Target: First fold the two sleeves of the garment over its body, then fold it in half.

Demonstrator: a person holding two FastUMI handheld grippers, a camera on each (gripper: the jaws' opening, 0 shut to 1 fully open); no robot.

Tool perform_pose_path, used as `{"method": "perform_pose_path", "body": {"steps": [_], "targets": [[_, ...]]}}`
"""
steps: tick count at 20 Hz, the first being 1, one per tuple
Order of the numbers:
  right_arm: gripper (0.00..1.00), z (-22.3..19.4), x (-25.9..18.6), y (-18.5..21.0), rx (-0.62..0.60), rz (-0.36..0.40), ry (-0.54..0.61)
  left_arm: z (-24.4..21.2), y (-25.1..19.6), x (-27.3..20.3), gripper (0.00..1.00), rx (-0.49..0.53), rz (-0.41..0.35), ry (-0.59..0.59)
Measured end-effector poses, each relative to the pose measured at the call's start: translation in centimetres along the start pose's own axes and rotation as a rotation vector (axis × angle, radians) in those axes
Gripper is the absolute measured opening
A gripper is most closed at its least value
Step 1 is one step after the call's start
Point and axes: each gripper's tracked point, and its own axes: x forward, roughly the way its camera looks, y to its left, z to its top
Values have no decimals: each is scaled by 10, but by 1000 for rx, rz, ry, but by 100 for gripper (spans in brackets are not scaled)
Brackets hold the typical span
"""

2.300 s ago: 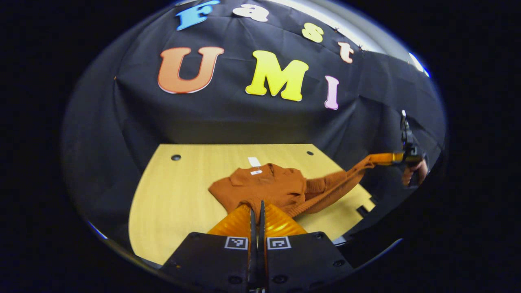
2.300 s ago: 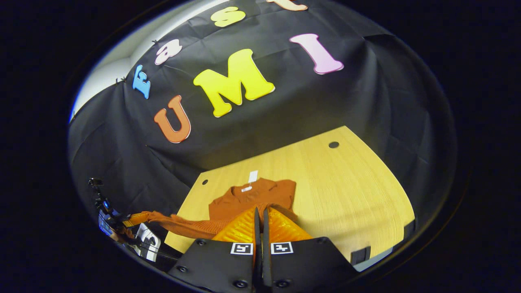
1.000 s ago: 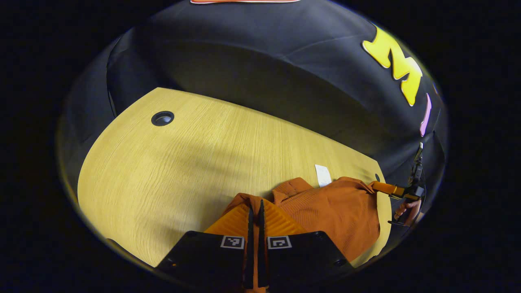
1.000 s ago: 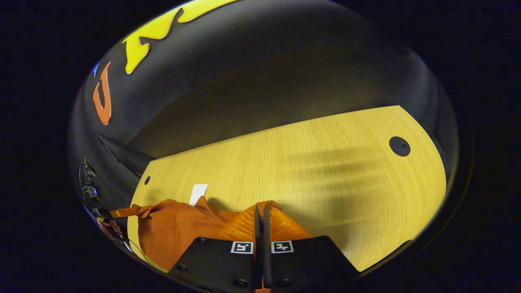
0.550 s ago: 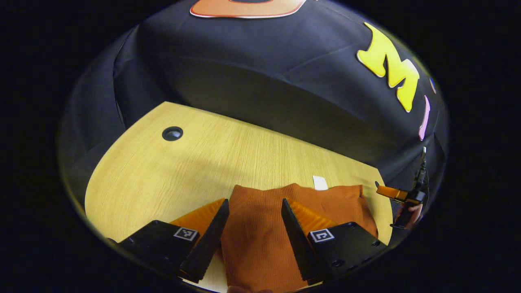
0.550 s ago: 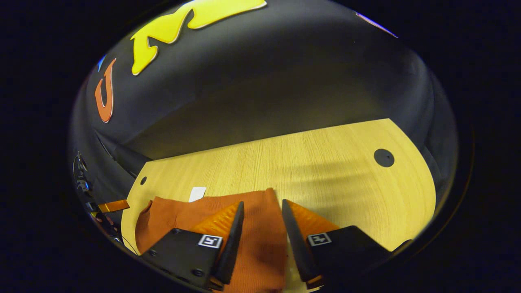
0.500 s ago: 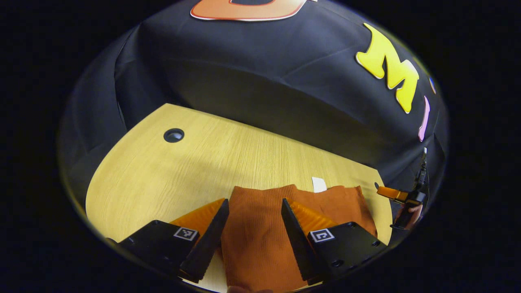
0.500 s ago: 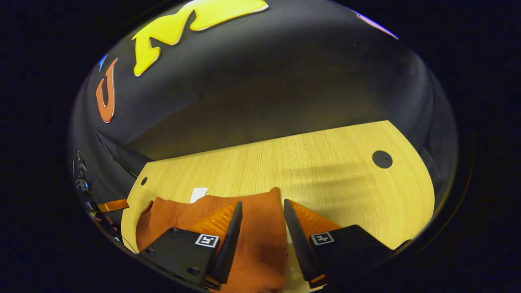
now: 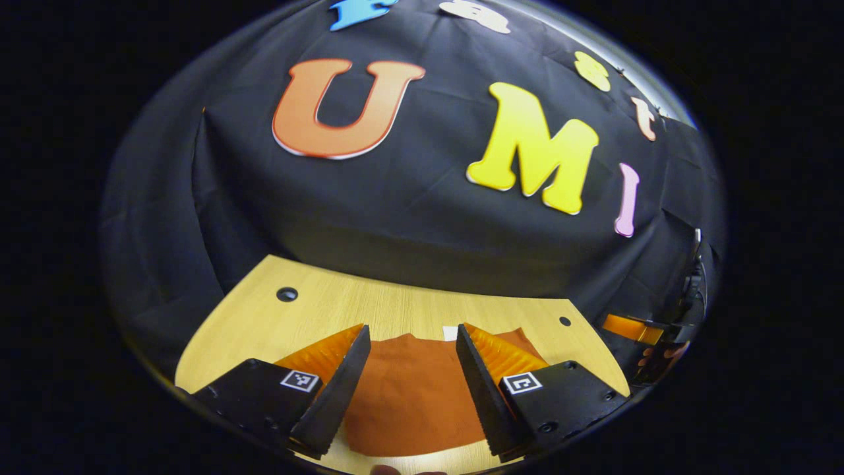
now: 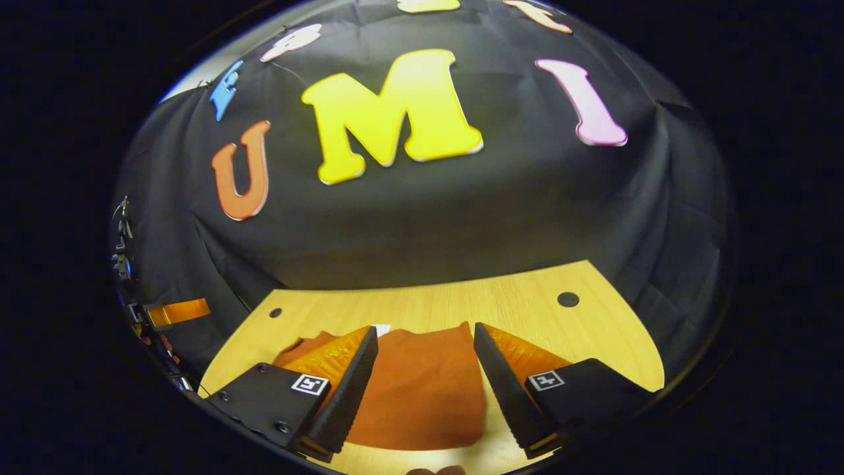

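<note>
Both claws lift back, fingers spread and holding nothing.
Garment lies folded compactly at lower centre on bench; left claw, right claw; folding looks complete.

I see a light wood-grain tabletop with round dark holes near its far corners, one on my right, and black cloth wall behind.

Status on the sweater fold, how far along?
Looks essentially done: the sweater lies as a compact flat rectangle on the table, no sleeve hanging out, so sleeves and half fold both appear finished. Nothing is in hand: left gripper and right gripper hover open above it, fingers apart and clear of the cloth. Left, at most: tidying edges and pulling away.
</note>
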Motion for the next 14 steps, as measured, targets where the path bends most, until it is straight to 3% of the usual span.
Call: {"method": "perform_pose_path", "body": {"steps": [1, 2, 5, 9, 10, 11, 13, 14], "targets": [[87, 2, -28, 10, -3, 7, -22, 4, -13, -21, 86, 14, -6, -29], [94, 2, -56, 22, 0, 23, -44, 8, -25, -43, 86, 19, -10, -53], [94, 6, -128, 41, -2, 63, -120, 10, -54, -102, 86, 18, -8, -126], [93, 6, -200, 35, -52, 66, -236, 11, -80, -165, 86, 109, 45, -254], [93, 6, -214, 36, -76, 70, -261, 11, -90, -181, 73, 119, 54, -285], [88, 4, -231, 39, -100, 84, -276, 13, -99, -197, 85, 127, 69, -321], [89, -1, -263, 49, -143, 124, -302, 15, -116, -226, 86, 174, 96, -394], [94, -6, -276, 52, -163, 142, -311, 8, -124, -235, 87, 194, 98, -392]]}}
